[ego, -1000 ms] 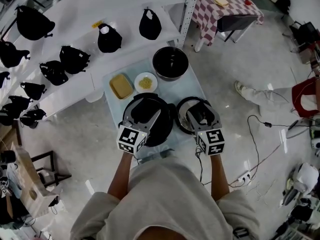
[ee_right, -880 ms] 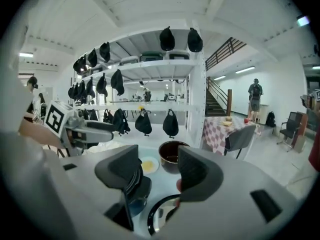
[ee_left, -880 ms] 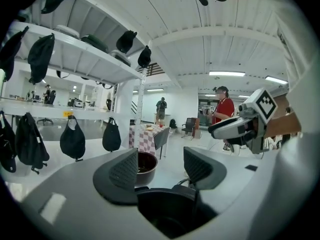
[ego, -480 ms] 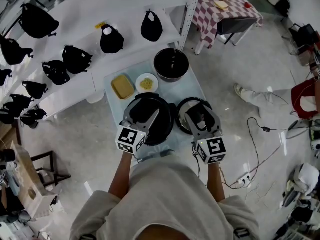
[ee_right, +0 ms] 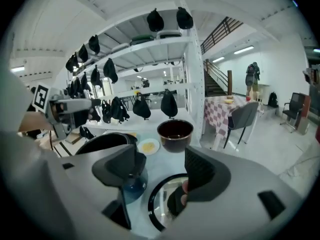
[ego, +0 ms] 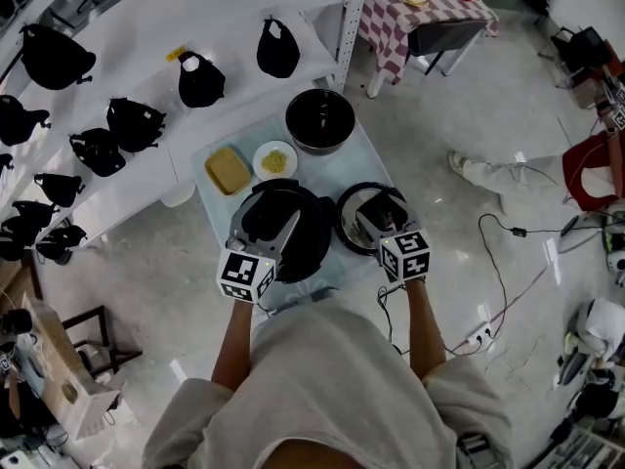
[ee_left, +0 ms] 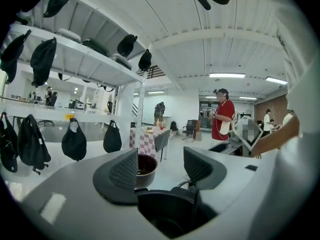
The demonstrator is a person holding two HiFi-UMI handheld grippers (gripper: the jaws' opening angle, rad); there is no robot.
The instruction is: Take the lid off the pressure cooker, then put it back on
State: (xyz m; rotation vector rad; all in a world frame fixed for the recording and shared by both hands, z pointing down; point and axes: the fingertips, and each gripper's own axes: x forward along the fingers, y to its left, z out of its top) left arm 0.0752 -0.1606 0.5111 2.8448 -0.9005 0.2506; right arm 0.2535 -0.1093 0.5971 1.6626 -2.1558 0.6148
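While both my forearms reach forward over the pale blue surface [ego: 342, 169], my left hand-held gripper [ego: 276, 228] points almost level above the open pressure cooker [ego: 314, 242], its jaws apart and pressing on nothing, and my right hand-held gripper [ego: 379, 218] tips downward over the lid [ego: 348, 225]. My right jaws stand wide, having just been opening, and grip nothing; the lid's dark knob [ee_right: 177, 201] sits just below them. Shiny inside a black rim, the lid lies flat on the surface just right of the black, uncovered cooker.
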